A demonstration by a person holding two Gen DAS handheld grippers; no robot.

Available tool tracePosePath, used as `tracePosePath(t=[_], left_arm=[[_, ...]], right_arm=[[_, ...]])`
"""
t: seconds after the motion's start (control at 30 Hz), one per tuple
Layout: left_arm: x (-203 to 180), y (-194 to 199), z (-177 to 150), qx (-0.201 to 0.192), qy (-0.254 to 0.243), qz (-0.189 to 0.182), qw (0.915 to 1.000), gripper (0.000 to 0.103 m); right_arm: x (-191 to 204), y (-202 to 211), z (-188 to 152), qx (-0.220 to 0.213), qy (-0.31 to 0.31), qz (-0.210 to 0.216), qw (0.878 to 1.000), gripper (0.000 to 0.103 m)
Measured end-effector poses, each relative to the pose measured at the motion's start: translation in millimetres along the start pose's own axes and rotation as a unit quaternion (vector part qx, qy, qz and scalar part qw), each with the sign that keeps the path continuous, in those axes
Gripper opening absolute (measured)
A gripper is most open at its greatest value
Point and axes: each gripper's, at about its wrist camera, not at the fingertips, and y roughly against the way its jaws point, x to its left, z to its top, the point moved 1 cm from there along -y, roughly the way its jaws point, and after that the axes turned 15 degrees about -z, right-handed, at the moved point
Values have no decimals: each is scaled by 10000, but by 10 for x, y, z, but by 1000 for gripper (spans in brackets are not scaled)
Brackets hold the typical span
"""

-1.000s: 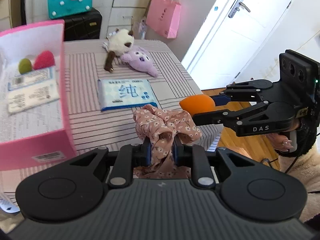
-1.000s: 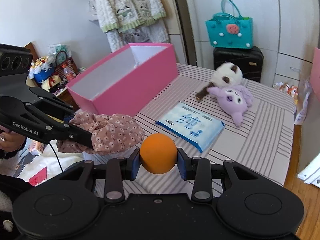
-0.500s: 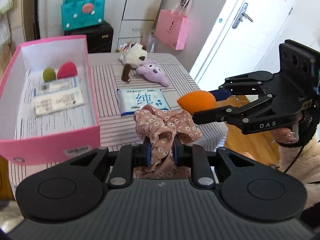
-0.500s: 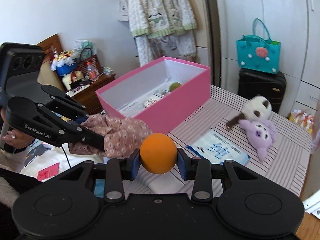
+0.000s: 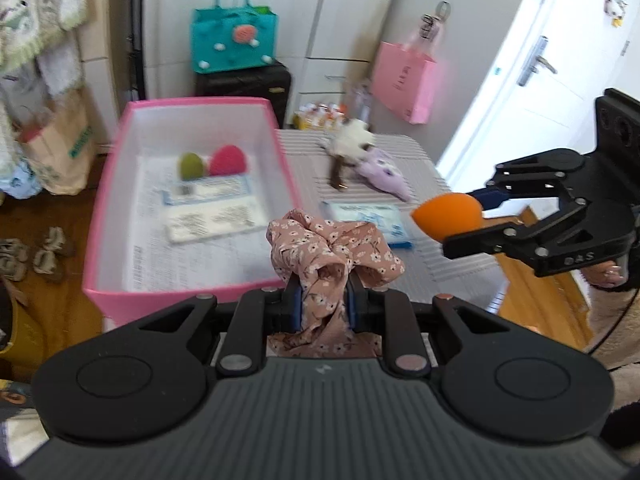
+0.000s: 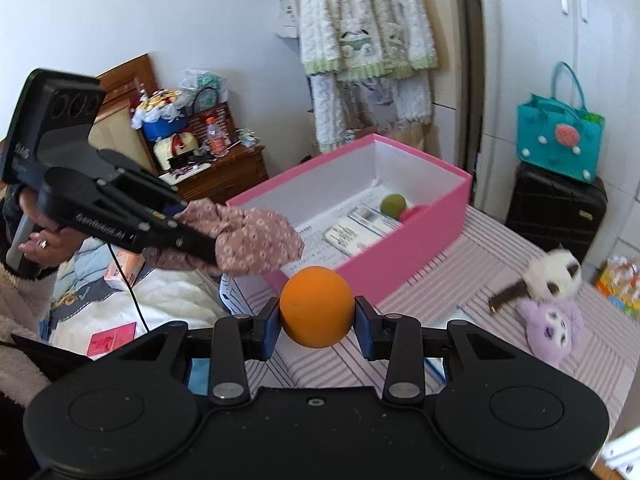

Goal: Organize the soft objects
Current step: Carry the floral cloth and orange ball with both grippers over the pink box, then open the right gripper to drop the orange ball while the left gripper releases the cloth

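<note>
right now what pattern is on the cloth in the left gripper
Dusty pink with small white flowers, on the scrunchie; clearest in the left wrist view.

Behind my table I see a teal tote bag [image 5: 234, 42] sitting on a black suitcase [image 5: 243, 82], and a pink gift bag [image 5: 403, 76] hanging near the white door [image 5: 556, 72]. Fluffy garments [image 6: 362, 20] hang on the wall above a cluttered wooden cabinet [image 6: 218, 178].

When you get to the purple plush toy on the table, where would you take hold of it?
Grip the purple plush toy across its round head, coming from above. It lies flat on the striped table, and the white plush crowds its far side.
</note>
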Motion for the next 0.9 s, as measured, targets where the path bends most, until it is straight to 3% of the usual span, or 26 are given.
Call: tracePosePath(t=[0.23,0.37,0.53,0.7,0.9], left_arm=[[345,67,192,-197,-229,837,9960,19],[602,-84,303,-30,-136,716,9973,19],[905,-472,405,552,-32,603,9966,20],[1130,-823,515,1127,-76,835,9901,20],[1226,-934,475,1482,-229,841,9851,22]], right_arm=[[142,-258,342,-152,420,166,9989,43],[210,-508,567,-359,768,85,9964,43],[277,-919,811,-440,1205,-87,9917,43],[279,-1437,965,-17,1479,-83,9890,43],[347,-1909,995,710,1967,34,9779,43]])
